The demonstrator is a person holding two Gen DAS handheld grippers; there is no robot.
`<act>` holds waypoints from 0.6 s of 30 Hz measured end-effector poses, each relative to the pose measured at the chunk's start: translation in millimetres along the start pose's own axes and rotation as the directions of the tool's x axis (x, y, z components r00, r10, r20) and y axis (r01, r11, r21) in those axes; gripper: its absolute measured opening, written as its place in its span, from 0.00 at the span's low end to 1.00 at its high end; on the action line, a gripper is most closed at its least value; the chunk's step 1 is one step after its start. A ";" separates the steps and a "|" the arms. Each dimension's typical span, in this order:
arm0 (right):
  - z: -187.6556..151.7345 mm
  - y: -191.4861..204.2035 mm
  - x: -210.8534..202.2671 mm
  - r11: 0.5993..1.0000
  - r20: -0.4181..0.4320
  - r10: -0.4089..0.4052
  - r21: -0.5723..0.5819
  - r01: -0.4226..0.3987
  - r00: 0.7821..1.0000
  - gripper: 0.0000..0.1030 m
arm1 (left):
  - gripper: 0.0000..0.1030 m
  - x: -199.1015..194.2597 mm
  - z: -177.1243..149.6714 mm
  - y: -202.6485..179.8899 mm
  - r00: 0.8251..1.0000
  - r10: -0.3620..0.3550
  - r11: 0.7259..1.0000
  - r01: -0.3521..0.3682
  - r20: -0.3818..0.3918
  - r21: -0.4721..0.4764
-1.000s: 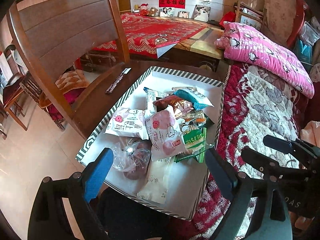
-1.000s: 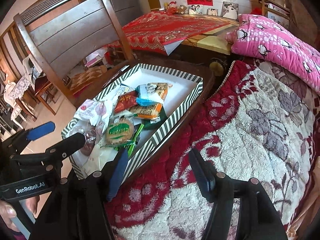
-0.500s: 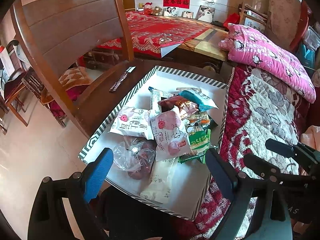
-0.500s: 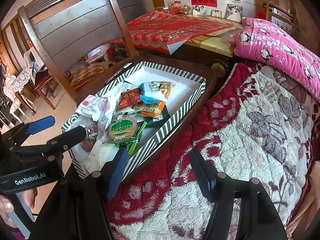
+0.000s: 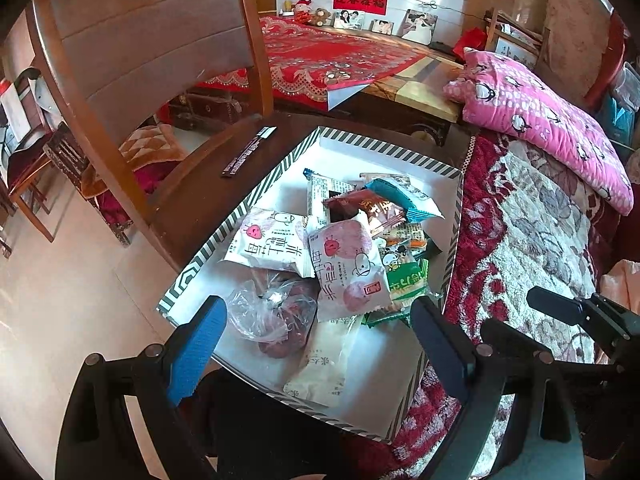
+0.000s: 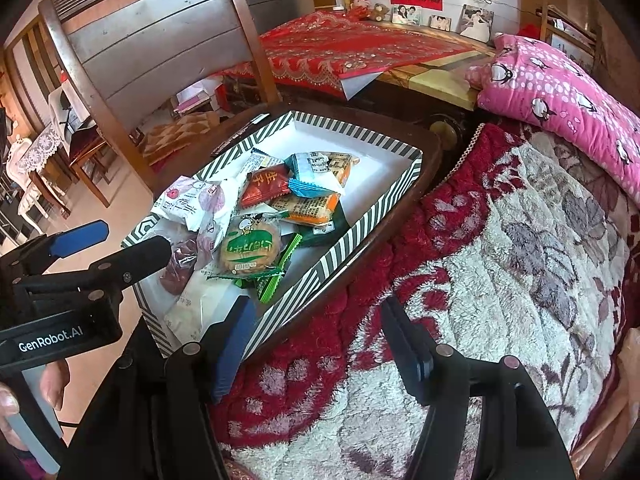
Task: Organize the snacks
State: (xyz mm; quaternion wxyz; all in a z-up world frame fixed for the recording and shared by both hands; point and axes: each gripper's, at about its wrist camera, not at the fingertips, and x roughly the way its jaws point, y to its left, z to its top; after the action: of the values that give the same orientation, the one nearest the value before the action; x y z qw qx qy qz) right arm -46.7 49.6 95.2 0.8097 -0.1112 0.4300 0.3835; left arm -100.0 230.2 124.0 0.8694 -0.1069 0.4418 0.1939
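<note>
In the right wrist view, a hand (image 6: 24, 408) at eight o'clock is cut off by the edge. The heaped plastic snack packets (image 5: 344, 256) overlap, hiding the lower ones; their small print is unreadable.

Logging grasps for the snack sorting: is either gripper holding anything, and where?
Nothing is held. The left gripper and right gripper are both open and empty.

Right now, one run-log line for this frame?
stage: pre-grasp | left gripper: open, empty, over striped box | right gripper: open, empty, over blanket | snacks: piled in box
</note>
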 end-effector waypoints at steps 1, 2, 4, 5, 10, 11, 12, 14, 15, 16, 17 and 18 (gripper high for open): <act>-0.2 0.2 0.5 1.000 -0.001 0.000 -0.001 0.000 1.000 0.68 | 0.90 0.1 0.1 0.1 1.000 -0.001 1.000 0.001 0.000 0.000; -0.3 0.6 1.0 1.000 -0.002 -0.001 -0.001 0.001 1.000 0.68 | 0.90 0.2 0.2 0.2 1.000 -0.002 1.000 0.002 0.000 0.001; -0.4 0.8 2.3 1.000 -0.005 -0.001 -0.003 0.001 1.000 0.68 | 0.90 1.1 0.1 0.8 1.000 -0.003 1.000 0.003 -0.002 0.000; -0.7 0.9 2.7 1.000 -0.007 -0.001 -0.003 0.000 1.000 0.68 | 0.90 1.3 0.1 0.8 1.000 -0.002 1.000 0.002 -0.003 0.000; -1.3 1.2 4.1 1.000 -0.014 0.003 -0.006 -0.003 1.000 0.68 | 0.90 2.4 -0.5 0.8 1.000 -0.003 1.000 0.003 -0.008 -0.002; -1.5 1.3 4.5 1.000 -0.014 0.003 -0.006 -0.003 1.000 0.68 | 0.90 2.4 -0.5 0.8 1.000 -0.003 1.000 0.003 -0.007 -0.003; -1.5 1.5 4.8 1.000 -0.014 0.003 -0.007 -0.003 1.000 0.68 | 0.90 2.7 -0.7 1.2 1.000 -0.002 1.000 0.002 -0.007 -0.004; -1.2 1.9 5.4 1.000 -0.017 0.003 -0.007 -0.003 1.000 0.68 | 0.90 3.0 -0.8 1.0 1.000 -0.001 1.000 0.001 -0.007 -0.003; -1.4 2.0 6.0 1.000 -0.020 0.002 -0.008 -0.002 1.000 0.68 | 0.90 3.1 -0.7 1.2 1.000 -0.002 1.000 0.002 -0.007 -0.002; -1.6 2.2 6.4 1.000 -0.020 0.002 -0.008 -0.002 1.000 0.68 | 0.90 3.1 -0.7 1.3 1.000 -0.002 1.000 0.002 -0.008 -0.003; -1.6 2.4 6.9 1.000 -0.022 0.002 -0.008 -0.002 1.000 0.68 | 0.90 3.0 -0.7 1.4 1.000 -0.002 1.000 0.002 -0.007 -0.003; -1.7 2.3 7.4 1.000 -0.023 0.002 -0.007 -0.002 1.000 0.68 | 0.90 3.1 -1.0 1.5 1.000 -0.003 1.000 0.003 -0.007 -0.003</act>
State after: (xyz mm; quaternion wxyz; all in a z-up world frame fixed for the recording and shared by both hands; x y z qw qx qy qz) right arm -46.9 54.2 88.8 0.8039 -0.1183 0.4381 0.3846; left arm -99.7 232.0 120.8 0.8679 -0.1095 0.4444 0.1929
